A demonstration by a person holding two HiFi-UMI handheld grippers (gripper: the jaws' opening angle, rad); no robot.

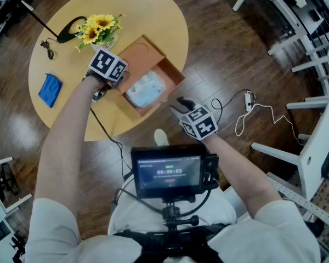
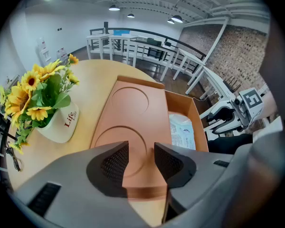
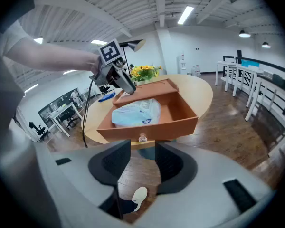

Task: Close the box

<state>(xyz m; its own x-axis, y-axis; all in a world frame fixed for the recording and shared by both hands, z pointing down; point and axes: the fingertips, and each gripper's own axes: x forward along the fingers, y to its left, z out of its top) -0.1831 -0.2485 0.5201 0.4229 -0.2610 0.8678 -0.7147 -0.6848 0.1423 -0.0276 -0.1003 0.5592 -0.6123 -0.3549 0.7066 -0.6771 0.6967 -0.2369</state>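
While the box point(image 2: 128, 113) lies on the round wooden surface point(image 1: 153, 10) with its drawer point(image 3: 180, 115) pulled out toward the edge, the left gripper point(image 2: 141, 148) sits at the near end of the box's lid. Its 2 fingers point(image 2: 115, 163) stand apart, and the lid, pressed with 2 round outlines, shows in the gap between them; nothing is clamped. A pale blue plastic bag point(image 3: 133, 112) fills much of the open drawer. Off the surface, over the dark wood floor point(image 1: 225, 48), the right gripper point(image 3: 142, 148) faces the drawer's front panel. Its fingers are spread too, with only floor between them, and the small clear knob point(image 3: 142, 137) on that panel sits just ahead of their tips. Beside the box stands a white pot point(image 2: 61, 122) of sunflowers point(image 1: 97, 29), and a blue cloth point(image 1: 50, 90) lies well apart near the surface's left edge.
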